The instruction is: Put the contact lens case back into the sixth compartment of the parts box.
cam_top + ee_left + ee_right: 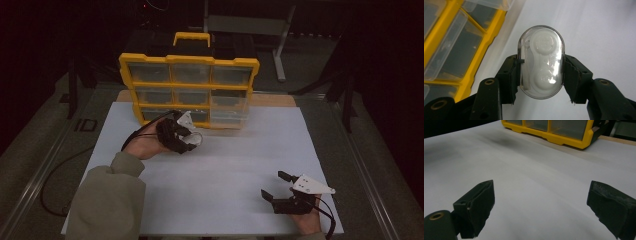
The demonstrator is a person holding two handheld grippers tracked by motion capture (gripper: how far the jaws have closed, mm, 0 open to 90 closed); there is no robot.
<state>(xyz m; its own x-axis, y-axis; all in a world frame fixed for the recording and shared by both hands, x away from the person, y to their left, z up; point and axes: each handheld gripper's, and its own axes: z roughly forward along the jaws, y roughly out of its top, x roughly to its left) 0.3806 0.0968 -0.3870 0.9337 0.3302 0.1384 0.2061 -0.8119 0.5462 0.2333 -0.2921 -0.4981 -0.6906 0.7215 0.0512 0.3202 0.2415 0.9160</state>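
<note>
Clamping a clear oval case (pixel 541 65) sidewise in my left gripper (pixel 541 75), above the white tabletop (pixel 240 165), near the yellow organizer box (pixel 189 90). Right gripper (pixel 281 186) spread wide, empty, low over the table.

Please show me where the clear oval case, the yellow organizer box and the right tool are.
clear oval case (pixel 541 61), left gripper view, middle of its lid.
yellow organizer box (pixel 189 59), high view, top frame edge.
right tool (pixel 278 185), high view, between its fingertips.
</note>
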